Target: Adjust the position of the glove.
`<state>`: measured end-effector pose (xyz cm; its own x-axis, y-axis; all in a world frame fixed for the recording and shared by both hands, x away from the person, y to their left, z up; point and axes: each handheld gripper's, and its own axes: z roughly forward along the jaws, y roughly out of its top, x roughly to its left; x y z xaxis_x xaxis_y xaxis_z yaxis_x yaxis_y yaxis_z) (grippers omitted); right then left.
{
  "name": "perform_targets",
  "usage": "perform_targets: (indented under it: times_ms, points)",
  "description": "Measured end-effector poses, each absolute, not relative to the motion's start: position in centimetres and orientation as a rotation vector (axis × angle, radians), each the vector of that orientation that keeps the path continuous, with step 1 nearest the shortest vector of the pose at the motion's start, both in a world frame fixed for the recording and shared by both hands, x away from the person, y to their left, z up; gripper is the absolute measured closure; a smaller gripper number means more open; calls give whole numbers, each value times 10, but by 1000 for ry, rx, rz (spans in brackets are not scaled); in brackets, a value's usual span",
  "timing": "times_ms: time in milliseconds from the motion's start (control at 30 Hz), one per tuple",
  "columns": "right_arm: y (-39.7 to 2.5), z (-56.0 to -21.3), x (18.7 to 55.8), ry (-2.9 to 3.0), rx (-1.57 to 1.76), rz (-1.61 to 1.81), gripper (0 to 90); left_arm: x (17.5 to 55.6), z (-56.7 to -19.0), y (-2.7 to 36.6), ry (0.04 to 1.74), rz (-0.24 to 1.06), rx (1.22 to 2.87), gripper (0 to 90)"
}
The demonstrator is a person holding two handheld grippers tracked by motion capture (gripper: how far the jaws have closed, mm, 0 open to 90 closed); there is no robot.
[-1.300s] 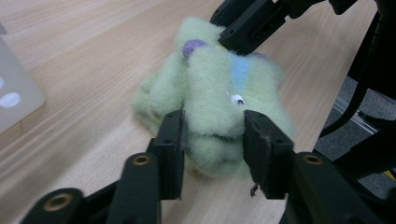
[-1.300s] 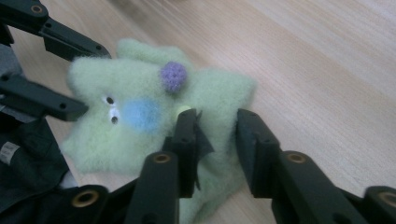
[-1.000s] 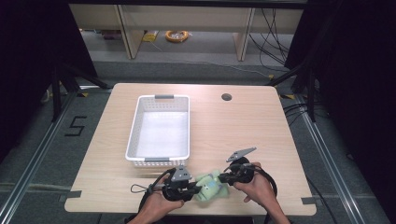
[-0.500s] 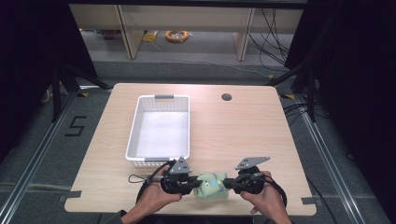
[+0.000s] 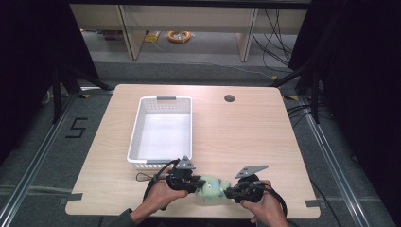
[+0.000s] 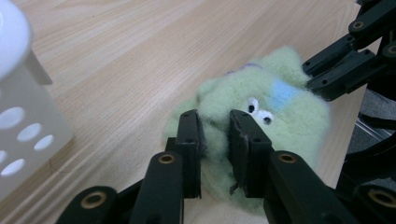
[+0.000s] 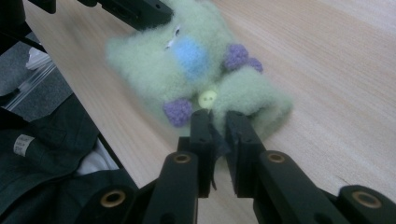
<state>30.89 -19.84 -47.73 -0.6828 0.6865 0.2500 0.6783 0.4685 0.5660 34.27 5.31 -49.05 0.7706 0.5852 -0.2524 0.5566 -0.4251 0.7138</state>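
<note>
A fluffy pale green toy [image 5: 211,189] with a blue patch, purple knobs and small eyes lies near the table's front edge. My left gripper [image 5: 193,182] holds one side of it, jaws shut on a tuft of its fur [image 6: 215,140]. My right gripper [image 5: 229,192] grips the opposite end, jaws pinched on the toy's edge [image 7: 217,122] below a yellow button [image 7: 207,97]. In the left gripper view the right gripper's black linkage [image 6: 350,60] shows behind the toy [image 6: 261,107].
A white perforated basket [image 5: 161,130] stands on the wooden table [image 5: 246,132] behind my left hand, its corner [image 6: 18,121] close by. A round cable hole [image 5: 229,98] lies far back. Dark clothing [image 7: 51,172] hangs below the table's front edge.
Both hands drew back toward the table's front edge and spread slightly apart, carrying the green toy with them. It now lies stretched between the two grippers.
</note>
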Motion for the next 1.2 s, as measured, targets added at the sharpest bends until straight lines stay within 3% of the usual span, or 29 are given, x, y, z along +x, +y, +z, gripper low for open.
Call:
perform_targets:
  times_ms: [33,133,167,233,600,833,1100,1200]
  points:
    - [-199,-478,309,2682,1247,1024,801,342,-491,53,873,33,2103,695]
    - [-201,-477,309,2668,1255,1031,726,343,-489,57,893,30,2107,545]
    - [-203,-476,309,2624,1285,1070,642,343,-488,62,924,17,2089,523]
    - [-205,-474,309,2609,1306,1072,611,342,-488,64,958,-22,2070,477]
    - [-210,-479,319,2540,1435,1072,490,339,-490,60,1002,-112,2068,376]
    - [-205,-492,328,2650,1440,1016,414,343,-496,56,1051,-146,2085,383]
    - [-205,-495,330,2662,1450,1037,455,346,-503,48,1031,-184,2105,406]
    - [-208,-498,332,2684,1459,1091,523,346,-505,47,1031,-198,2109,431]
